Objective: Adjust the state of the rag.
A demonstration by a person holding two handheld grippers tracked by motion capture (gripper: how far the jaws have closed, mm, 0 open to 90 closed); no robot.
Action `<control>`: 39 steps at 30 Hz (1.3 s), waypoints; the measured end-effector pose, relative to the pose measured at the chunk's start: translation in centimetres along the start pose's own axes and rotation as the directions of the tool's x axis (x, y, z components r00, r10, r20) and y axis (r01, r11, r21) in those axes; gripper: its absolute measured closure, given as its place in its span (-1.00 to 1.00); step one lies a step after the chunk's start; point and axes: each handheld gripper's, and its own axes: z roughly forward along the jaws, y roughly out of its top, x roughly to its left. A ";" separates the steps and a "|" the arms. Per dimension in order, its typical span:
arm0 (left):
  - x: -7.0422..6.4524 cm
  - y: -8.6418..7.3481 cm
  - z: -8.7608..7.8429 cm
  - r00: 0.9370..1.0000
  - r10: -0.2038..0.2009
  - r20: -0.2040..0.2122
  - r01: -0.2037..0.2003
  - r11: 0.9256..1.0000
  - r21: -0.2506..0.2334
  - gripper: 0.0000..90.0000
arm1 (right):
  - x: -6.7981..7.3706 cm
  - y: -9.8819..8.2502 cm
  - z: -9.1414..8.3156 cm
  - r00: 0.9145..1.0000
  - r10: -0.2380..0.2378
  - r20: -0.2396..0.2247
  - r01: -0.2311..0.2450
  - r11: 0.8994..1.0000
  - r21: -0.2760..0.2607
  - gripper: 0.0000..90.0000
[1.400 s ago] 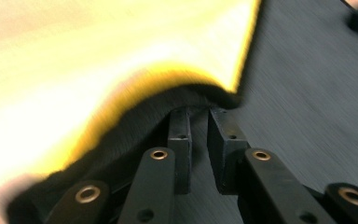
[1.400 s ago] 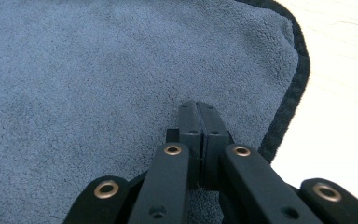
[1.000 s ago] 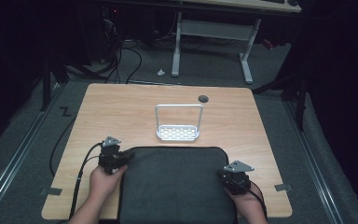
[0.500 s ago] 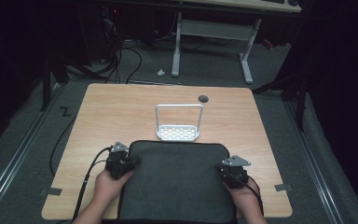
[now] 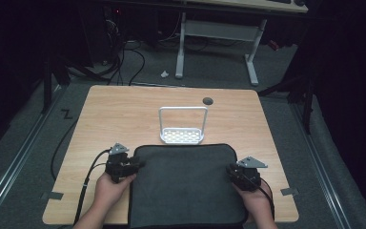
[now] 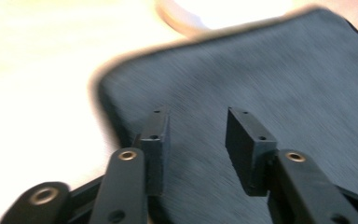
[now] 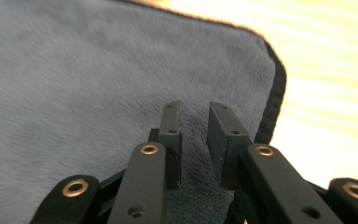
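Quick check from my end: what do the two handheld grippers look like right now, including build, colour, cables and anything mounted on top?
Both the left gripper and the right gripper are black, each topped by a grey three-cornered plate. A black cable trails from each. Up close, each has two flat rectangular black jaws on black link arms with brass-coloured pivot rivets. No sleeves reach the forearms.

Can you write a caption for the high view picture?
Two tongs, left and right, rest opened at the grey cloth's edges.

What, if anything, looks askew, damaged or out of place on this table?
Nothing stands out. The grey cloth lies flat and square to the table, overhanging its near edge. The white rack stands upright just behind it.
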 end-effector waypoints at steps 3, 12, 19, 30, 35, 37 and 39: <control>1.4 0.8 0.8 0.998 -0.009 -0.064 0.010 1.000 0.020 0.19 | 0.6 -0.1 -0.3 1.000 -0.029 -0.012 0.029 1.000 -0.008 0.65; 2.8 1.2 2.8 0.995 0.000 -0.101 0.002 1.000 0.020 -0.05 | 1.9 0.2 -0.1 0.997 -0.068 -0.039 0.068 0.998 -0.012 0.59; 0.8 1.2 3.7 0.970 0.163 -0.183 -0.153 0.986 0.065 0.27 | 2.1 0.0 0.1 0.997 -0.064 -0.053 0.064 0.998 0.000 0.58; 1.4 0.9 3.6 0.988 0.101 -0.121 -0.100 0.995 0.016 0.78 | 4.1 0.3 -0.4 0.991 -0.106 -0.083 0.104 0.994 -0.028 0.47; 1.7 0.8 3.4 0.992 0.067 -0.107 -0.067 0.998 0.011 0.78 | 6.1 0.6 -1.0 0.986 -0.132 -0.101 0.128 0.991 -0.049 0.37; 1.7 0.8 3.4 0.992 0.066 -0.107 -0.065 0.998 0.011 0.78 | 6.9 0.8 -1.2 0.984 -0.139 -0.110 0.133 0.990 -0.054 0.32; 1.7 0.8 3.4 0.993 0.062 -0.104 -0.062 0.998 0.010 0.77 | 7.4 0.9 -1.3 0.982 -0.147 -0.115 0.141 0.988 -0.059 0.30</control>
